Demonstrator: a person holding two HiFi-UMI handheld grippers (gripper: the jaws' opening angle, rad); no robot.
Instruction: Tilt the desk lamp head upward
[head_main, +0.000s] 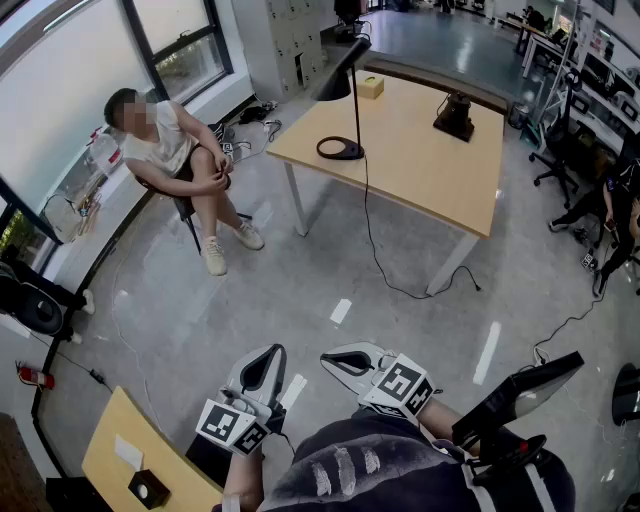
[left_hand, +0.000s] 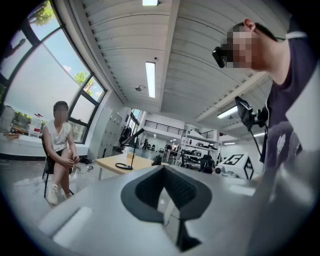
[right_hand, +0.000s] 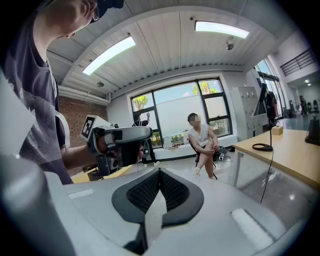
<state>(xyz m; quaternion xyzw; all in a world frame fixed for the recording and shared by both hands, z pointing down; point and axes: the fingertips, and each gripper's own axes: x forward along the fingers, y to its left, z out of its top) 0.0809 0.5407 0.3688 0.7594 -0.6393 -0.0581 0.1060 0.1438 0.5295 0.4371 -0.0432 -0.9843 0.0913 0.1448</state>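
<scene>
Both jaws clenched on nothing: left gripper (head_main: 266, 356) and right gripper (head_main: 338, 360) sit low by the body. Lamp (head_main: 357, 100) stands on the far table (head_main: 420, 175), well apart from both. Slim build, flat ring base (head_main: 340, 149) — probably light and tippy. I'd pinch the head (head_main: 343, 68) at its free end and pin the base — hinge likely stiff.

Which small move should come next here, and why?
Probably a step toward the light wooden table. The black desk lamp on it stands far ahead, out of reach, while the left gripper and right gripper are held close to the body, with both pairs of jaws shut and empty.
</scene>
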